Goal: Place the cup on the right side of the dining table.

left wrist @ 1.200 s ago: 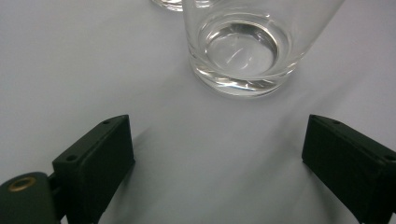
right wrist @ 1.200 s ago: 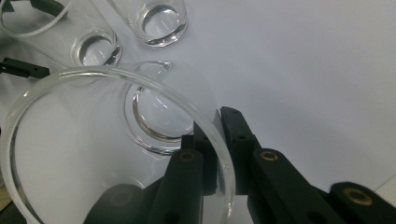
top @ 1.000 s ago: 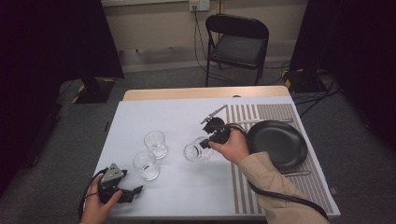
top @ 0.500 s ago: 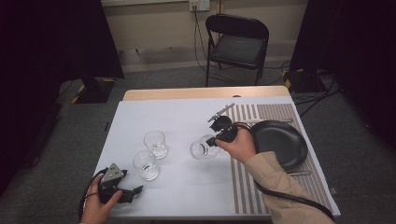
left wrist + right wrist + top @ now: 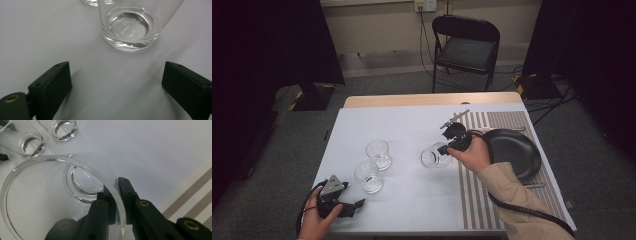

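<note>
Your right hand-held gripper [image 5: 443, 148] is clenched on the rim of a clear glass [image 5: 432, 156], 1 jaw inside the wall and 1 outside, as the right gripper view shows with the rim [image 5: 117, 202] pinched between the 2 black jaws. The glass is tipped on its side, its mouth turned toward you and its base pointing away from the hand-held gripper, low over the white tabletop [image 5: 412, 125]. Just behind your right hand [image 5: 472, 152] lies the striped placemat [image 5: 492, 200] with a black plate [image 5: 517, 150] on it. Your left hand-held gripper [image 5: 354, 206] rests near the front edge of the tabletop, released, its 2 jaws standing wide apart with nothing between them. Just ahead of those open jaws stands 1 upright empty glass [image 5: 130, 27], close but not touching, and a 2nd upright glass [image 5: 378, 154] stands just beyond it. Both upright glasses sit well apart from the tipped glass in your right hand-held gripper.
</note>
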The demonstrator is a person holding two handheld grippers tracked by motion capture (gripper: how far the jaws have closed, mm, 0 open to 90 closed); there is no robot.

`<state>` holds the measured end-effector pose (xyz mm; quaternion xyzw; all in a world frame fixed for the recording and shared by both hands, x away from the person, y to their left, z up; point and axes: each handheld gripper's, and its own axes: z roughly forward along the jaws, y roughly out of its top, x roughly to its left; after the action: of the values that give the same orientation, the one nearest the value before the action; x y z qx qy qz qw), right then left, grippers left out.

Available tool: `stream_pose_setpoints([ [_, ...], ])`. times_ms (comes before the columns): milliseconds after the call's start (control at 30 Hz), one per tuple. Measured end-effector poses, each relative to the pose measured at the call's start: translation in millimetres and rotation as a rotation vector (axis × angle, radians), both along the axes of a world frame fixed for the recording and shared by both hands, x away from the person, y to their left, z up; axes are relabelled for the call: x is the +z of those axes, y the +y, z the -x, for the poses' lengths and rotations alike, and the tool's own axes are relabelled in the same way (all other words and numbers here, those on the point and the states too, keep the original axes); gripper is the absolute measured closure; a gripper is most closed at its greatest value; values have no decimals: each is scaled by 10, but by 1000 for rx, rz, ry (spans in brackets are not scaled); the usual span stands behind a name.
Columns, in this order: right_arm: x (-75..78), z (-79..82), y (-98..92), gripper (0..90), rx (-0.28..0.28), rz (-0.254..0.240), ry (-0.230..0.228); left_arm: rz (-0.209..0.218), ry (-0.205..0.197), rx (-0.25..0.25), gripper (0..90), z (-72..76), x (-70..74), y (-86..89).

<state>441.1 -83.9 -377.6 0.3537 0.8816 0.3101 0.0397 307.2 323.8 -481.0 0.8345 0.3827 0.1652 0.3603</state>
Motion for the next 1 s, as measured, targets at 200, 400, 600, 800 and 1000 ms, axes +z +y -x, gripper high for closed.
stream_pose_setpoints([
  [200,5,-25,-80,854,-22,-11,1,-1,-1,0,81,-1,0,0],
  [400,-19,-45,-122,854,-35,-2,10,0,0,0,81,0,0,0],
  [600,-20,-75,-167,854,-44,-10,15,0,-1,0,81,1,0,0],
  [800,-18,-96,-226,854,-65,-5,17,0,-1,0,81,0,0,0],
  [1000,-28,-125,-282,854,-83,-3,13,1,-1,1,81,1,0,-1],
])
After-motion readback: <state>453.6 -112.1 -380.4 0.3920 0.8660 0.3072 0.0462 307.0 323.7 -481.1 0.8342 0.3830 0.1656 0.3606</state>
